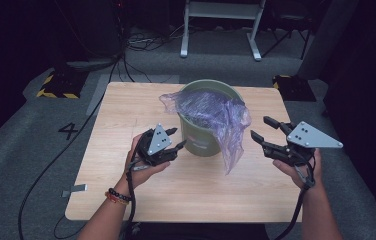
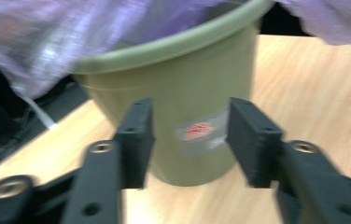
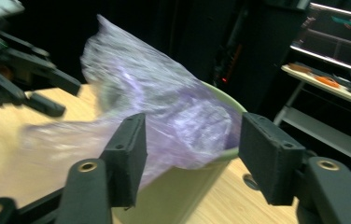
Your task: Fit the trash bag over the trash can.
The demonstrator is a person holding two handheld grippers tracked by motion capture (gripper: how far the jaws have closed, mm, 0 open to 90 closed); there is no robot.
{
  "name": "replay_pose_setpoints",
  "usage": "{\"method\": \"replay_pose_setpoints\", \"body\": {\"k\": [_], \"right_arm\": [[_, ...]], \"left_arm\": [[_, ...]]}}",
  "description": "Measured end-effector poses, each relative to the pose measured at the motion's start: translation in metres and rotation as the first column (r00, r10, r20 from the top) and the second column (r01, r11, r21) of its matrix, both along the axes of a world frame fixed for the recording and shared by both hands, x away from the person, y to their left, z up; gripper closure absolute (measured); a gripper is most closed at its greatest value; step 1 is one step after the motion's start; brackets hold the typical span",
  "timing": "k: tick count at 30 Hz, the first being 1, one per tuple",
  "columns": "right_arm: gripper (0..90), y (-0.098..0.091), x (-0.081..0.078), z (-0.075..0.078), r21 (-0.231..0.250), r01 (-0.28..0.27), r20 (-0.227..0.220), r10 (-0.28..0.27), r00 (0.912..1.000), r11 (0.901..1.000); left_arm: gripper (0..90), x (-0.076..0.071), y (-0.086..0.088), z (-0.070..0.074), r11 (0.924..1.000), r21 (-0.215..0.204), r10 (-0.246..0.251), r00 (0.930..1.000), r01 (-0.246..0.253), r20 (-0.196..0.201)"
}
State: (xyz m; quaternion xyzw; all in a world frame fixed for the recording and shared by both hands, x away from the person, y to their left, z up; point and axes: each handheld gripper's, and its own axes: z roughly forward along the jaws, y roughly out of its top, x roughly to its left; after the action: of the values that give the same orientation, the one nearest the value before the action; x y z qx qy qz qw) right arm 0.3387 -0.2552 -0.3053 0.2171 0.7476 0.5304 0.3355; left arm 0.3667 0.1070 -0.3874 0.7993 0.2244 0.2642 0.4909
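High view shows our left gripper [image 1: 175, 139] and right gripper [image 1: 259, 127] both open and empty beside the green bin [image 1: 207, 131] near the tabletop's far edge, so we should pinch the purple bag [image 1: 215, 116] and stretch it evenly over the rim

Matt plastic, thin glossy film, pale wood grain.
Olive bucket [image 1: 207, 131] of smooth matt plastic, with a glossy sticker [image 2: 200, 135]; purple bag [image 1: 215, 116] of thin, crinkled, translucent film with a sheen; table [image 1: 126, 115] of light wood-look laminate, smooth; gripper pads [image 2: 253, 140] of black, finely ribbed matt plastic; grey plate [image 1: 310, 135] of dull metal.
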Motion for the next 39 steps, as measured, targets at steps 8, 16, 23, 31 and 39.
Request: {"method": "replay_pose_setpoints", "body": {"k": [8,16,23,31,39], "right_arm": [[29.5,0.033,-0.017,0.002,-0.093,-0.161,0.018,0.163,0.9865,0.9826],[40.4,0.059,0.0,-0.009,-0.242,-0.123,-0.025,0.121,0.9924,0.9624],[83.6,0.049,0.031,-0.029,-0.252,-0.086,-0.094,0.064,0.9935,0.9639],[86.7,0.039,0.031,-0.035,-0.192,-0.123,-0.094,0.107,0.9898,0.9736],[34.9,0.047,0.023,-0.027,-0.26,-0.091,-0.041,0.083,0.9957,0.9612]], "left_arm": [[19.3,-0.012,-0.027,0.001,0.9953,-0.016,-0.095,0.9954,0.095,-0.007],[18.0,-0.013,-0.058,-0.001,0.9893,-0.005,-0.146,0.9893,0.146,-0.004],[24.0,-0.008,-0.072,0.0,0.9901,-0.015,-0.139,0.9902,0.139,0.009],[27.8,-0.007,-0.065,0.006,0.993,-0.058,-0.101,0.9942,0.103,0.037],[31.9,-0.001,-0.024,0.019,0.9974,-0.065,-0.026,0.9963,0.031,0.082]]}}
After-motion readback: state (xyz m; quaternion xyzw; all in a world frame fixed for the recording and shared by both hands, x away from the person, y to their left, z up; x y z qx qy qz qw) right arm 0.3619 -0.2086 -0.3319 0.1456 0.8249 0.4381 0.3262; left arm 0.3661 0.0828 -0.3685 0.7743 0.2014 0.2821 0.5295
